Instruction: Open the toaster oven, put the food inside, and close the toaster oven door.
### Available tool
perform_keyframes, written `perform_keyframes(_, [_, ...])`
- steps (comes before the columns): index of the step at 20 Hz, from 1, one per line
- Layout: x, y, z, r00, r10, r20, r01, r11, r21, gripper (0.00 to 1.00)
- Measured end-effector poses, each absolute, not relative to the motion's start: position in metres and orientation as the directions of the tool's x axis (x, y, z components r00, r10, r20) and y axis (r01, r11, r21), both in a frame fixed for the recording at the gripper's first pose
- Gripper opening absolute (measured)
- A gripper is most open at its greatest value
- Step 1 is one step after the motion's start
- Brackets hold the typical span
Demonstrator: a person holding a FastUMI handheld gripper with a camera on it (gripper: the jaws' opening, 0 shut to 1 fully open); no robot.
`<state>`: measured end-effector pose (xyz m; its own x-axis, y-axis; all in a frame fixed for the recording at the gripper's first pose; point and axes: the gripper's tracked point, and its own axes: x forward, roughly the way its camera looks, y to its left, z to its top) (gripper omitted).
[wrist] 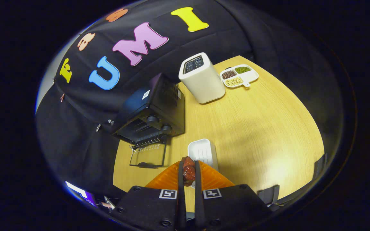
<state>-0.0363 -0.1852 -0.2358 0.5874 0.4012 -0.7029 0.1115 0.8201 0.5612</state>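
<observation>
While above the white tray (201, 150), tongs (188, 168) clamped tight around glazed food (189, 171).

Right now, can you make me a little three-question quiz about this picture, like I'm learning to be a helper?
1. True or false: the toaster oven door is open.
2. What is the gripper holding: A) reddish-brown food, B) a spoon, C) nothing?
3. How many compartments does the white dish beside the white toaster have?

Key: 1 true. 2 A, both fingers press on it. 3 three.
</observation>
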Motion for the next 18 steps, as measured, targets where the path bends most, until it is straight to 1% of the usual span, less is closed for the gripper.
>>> perform_keyframes(3, [-0.049,-0.151,-0.22,0.619,0.39,-0.681,0.15,0.793,0.591,0.15])
perform_keyframes(7, [-0.058,-0.096,-0.206,0.677,0.372,-0.635,0.25,0.696,0.673,0.15])
perform_keyframes(9, [-0.056,-0.068,-0.202,0.708,0.362,-0.606,0.268,0.656,0.705,0.15])
perform_keyframes(13, [-0.037,-0.023,-0.199,0.748,0.371,-0.551,0.242,0.62,0.746,0.15])
perform_keyframes(18, [0.02,0.017,-0.209,0.803,0.348,-0.484,0.236,0.56,0.794,0.15])
